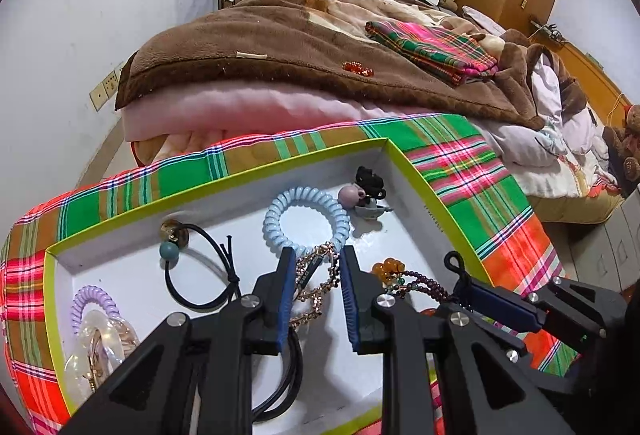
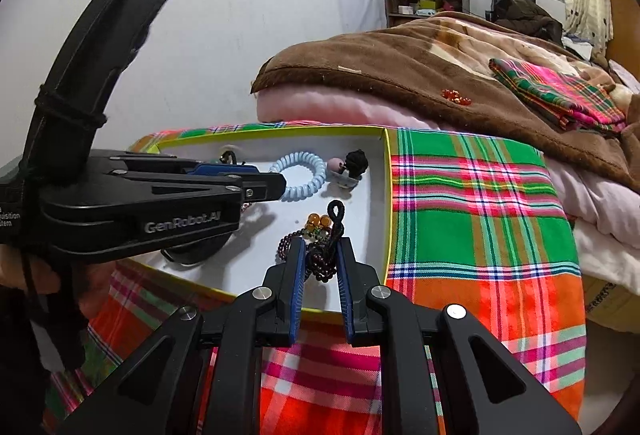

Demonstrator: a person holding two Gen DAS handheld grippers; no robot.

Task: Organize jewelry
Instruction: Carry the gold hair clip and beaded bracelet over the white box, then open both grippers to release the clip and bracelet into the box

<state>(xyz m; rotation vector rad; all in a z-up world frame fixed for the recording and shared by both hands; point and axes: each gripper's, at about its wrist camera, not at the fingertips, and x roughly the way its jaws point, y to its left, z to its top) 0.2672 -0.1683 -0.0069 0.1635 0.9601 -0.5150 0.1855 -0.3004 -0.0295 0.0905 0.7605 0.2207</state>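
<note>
A white box with a lime-green rim (image 1: pixel 416 171) (image 2: pixel 386 171) lies on a plaid cloth and holds jewelry. My left gripper (image 1: pixel 316 255) is open over a gold chain (image 1: pixel 316 295), just below a pale blue coil band (image 1: pixel 306 219) (image 2: pixel 298 171). My right gripper (image 2: pixel 318 247) (image 1: pixel 464 287) is partly open around a dark purple bead bracelet (image 2: pixel 320 263) (image 1: pixel 416 285) with amber beads (image 2: pixel 318 221) and a black cord loop (image 2: pixel 335 213). A black hair tie with a teal bead (image 1: pixel 170 250), a purple coil band (image 1: pixel 94 301) and a clear bangle (image 1: pixel 100 347) lie at the box's left.
A black and pink hair clip (image 1: pixel 366 191) (image 2: pixel 352 165) sits in the box's far corner. Orange beads (image 1: pixel 357 68) (image 2: pixel 456 96) lie on the brown blanket (image 1: pixel 280 35) behind. A folded plaid cloth (image 1: pixel 432 51) lies on the bed. A wall is at the left.
</note>
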